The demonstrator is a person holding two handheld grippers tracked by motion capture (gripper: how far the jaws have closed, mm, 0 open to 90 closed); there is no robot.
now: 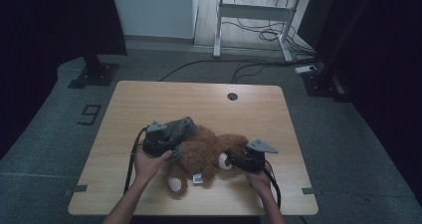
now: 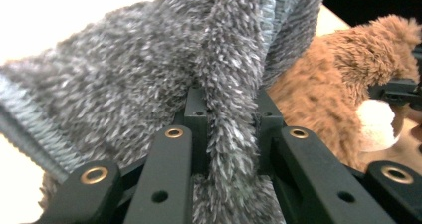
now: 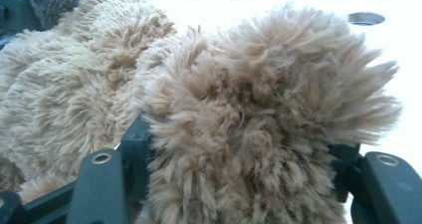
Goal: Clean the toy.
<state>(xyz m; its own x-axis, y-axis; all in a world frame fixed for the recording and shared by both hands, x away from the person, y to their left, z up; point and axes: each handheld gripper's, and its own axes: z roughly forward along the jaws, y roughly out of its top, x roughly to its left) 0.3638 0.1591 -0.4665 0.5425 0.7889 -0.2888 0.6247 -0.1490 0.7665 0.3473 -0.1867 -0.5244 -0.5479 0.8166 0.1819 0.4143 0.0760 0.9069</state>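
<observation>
A brown teddy bear (image 1: 201,154) lies on the wooden table (image 1: 199,102), its pale-soled foot toward the front edge. My left gripper (image 1: 166,139) is shut on a fluffy grey garment (image 1: 179,128) with a ribbed hem, held over the bear's left side; the left gripper view shows a fold of the grey garment (image 2: 219,99) pinched between the jaws, the bear (image 2: 333,99) behind it. My right gripper (image 1: 234,159) is shut on a brown furry limb of the bear (image 3: 249,134), which bulges between its jaws.
A round cable hole (image 1: 232,96) sits near the table's far edge. Beyond the table stand a white desk frame (image 1: 259,15) with cables on the floor and dark stands at both sides. A white tag (image 1: 197,179) hangs from the bear.
</observation>
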